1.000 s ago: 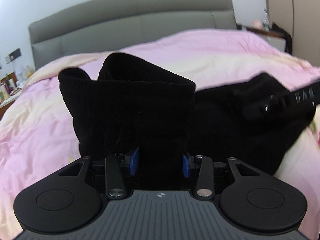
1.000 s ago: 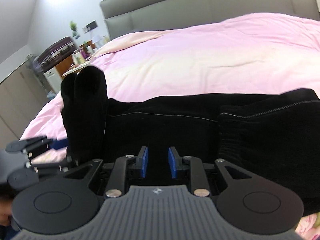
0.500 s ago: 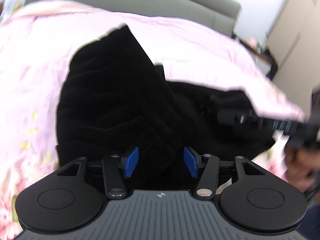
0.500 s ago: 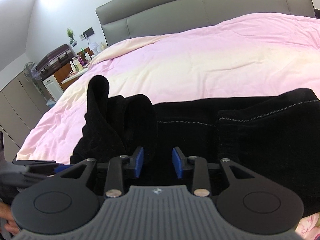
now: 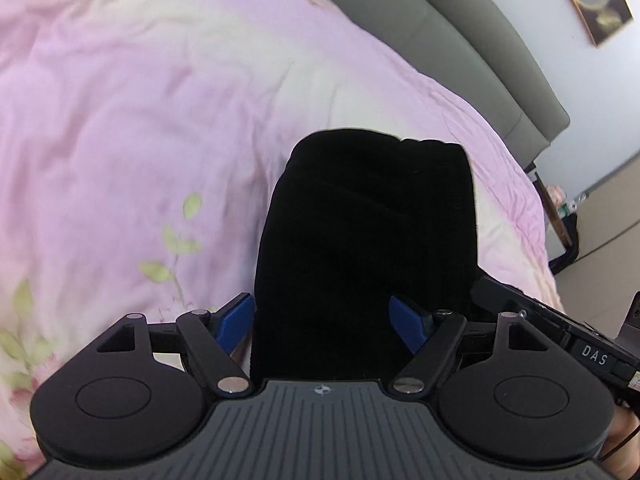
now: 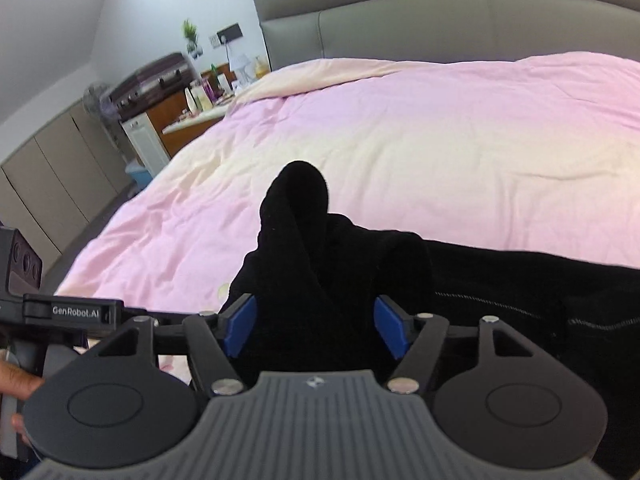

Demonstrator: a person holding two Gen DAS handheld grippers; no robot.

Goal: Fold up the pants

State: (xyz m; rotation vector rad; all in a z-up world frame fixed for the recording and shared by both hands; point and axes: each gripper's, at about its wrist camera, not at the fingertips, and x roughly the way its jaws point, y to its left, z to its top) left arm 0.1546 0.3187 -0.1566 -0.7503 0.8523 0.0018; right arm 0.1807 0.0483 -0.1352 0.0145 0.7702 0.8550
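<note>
The left gripper, swung since a moment ago toward the bed's near edge, has its fingers spread wider around a bunched fold of the black pants. The right gripper has likewise opened, fabric now heaped between its pads.

Both wrist views look close along their fingers, sharing pants and bed

Left claw spread wide; right claw spread wide.
</note>
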